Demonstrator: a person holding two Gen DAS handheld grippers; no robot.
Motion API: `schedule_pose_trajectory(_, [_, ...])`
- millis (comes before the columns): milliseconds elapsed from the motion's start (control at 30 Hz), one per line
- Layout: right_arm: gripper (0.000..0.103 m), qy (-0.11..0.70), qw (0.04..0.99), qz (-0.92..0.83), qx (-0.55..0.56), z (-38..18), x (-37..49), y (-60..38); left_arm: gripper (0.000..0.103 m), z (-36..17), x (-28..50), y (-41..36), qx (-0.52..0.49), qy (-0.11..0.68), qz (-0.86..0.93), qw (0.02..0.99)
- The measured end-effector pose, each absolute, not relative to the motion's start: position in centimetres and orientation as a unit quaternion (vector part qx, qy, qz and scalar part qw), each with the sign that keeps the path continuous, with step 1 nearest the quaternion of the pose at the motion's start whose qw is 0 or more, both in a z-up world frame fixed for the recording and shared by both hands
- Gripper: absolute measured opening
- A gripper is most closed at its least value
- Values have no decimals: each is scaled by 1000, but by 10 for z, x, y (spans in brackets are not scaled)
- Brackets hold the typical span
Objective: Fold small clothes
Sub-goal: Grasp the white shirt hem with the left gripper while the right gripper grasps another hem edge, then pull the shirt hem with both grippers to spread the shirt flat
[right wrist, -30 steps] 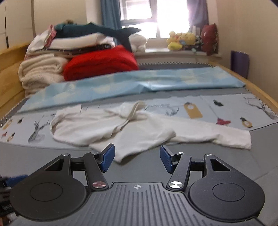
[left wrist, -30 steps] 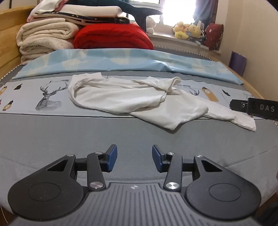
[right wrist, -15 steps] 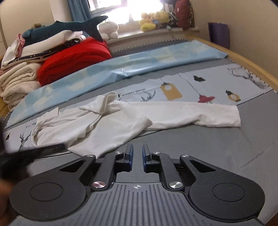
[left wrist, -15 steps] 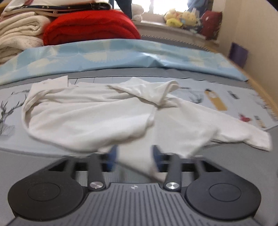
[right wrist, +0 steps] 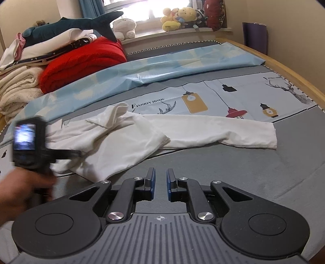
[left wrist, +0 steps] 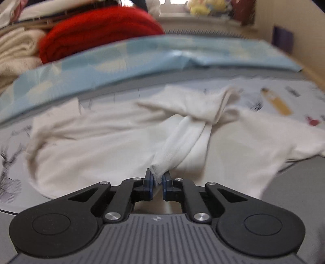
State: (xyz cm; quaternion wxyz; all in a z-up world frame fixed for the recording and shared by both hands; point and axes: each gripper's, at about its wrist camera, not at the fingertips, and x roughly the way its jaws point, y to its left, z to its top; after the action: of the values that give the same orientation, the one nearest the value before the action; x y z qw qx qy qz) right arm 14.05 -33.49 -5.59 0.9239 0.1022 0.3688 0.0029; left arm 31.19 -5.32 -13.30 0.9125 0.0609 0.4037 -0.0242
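Your left gripper (left wrist: 157, 179) has just closed on a fold of the white garment (left wrist: 113, 146), crumpled on the bed (right wrist: 233, 172). The right gripper (right wrist: 160, 183) is nearly shut, empty. Lift slowly, spread flat.

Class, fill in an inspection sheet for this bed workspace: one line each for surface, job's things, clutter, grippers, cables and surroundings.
Surface: grey bed cover with a pale printed strip.
Job's things: crumpled white long-sleeved top, one sleeve stretched out toward the right of the right wrist view.
Clutter: light blue sheet, red folded blanket, cream folded blankets, dark plush shark.
Grippers: left gripper has just closed, pinching a fold of the top; right gripper nearly shut, nothing between its pads, over bare cover.
Cables: nothing seen.
Surroundings: windowsill with soft toys, wooden bed frame.
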Motion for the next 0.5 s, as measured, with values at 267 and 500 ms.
schedule_pose_trajectory(267, [12,369,922,-19,114,-60,137,-336,7,-49,172,26,69,373,-93,921])
schedule_pose_trajectory(500, [12,373,918,-38,127,-69,127,-333,8,-58,80,134,9,413,-93,906])
